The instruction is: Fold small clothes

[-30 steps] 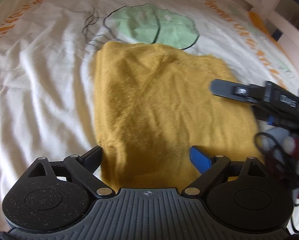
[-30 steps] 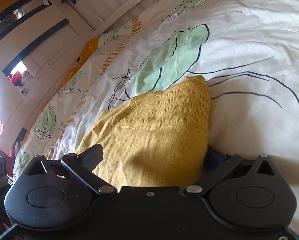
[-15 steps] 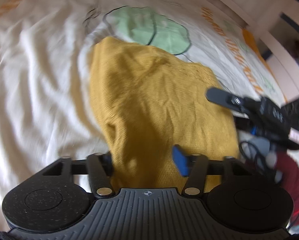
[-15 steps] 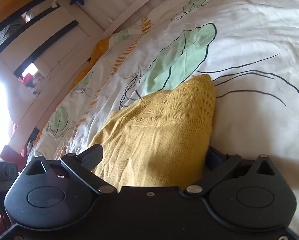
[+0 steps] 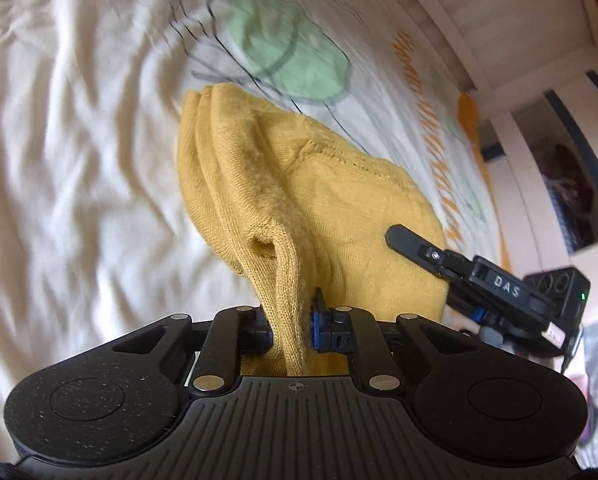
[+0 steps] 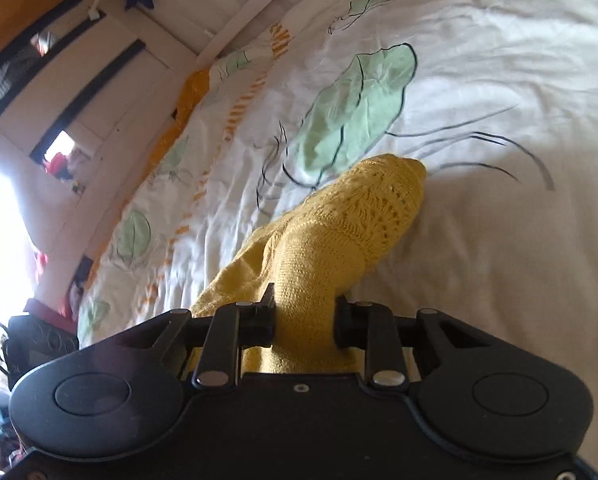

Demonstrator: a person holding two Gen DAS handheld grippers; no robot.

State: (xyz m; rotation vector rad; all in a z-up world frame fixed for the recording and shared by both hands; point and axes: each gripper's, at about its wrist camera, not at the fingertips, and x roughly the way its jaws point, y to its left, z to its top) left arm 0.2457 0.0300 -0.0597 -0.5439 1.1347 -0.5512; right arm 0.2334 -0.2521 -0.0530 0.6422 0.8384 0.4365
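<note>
Both claws, left claw (image 5: 291, 330) and right claw (image 6: 303, 322), angled downward, have just closed onto the bunched, ridged yellow knit garment (image 5: 299, 184) on the bed (image 5: 79, 140).

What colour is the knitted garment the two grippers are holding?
Mustard yellow, with a lacy openwork band at its far end; the knitted garment shows best in the right wrist view.
</note>
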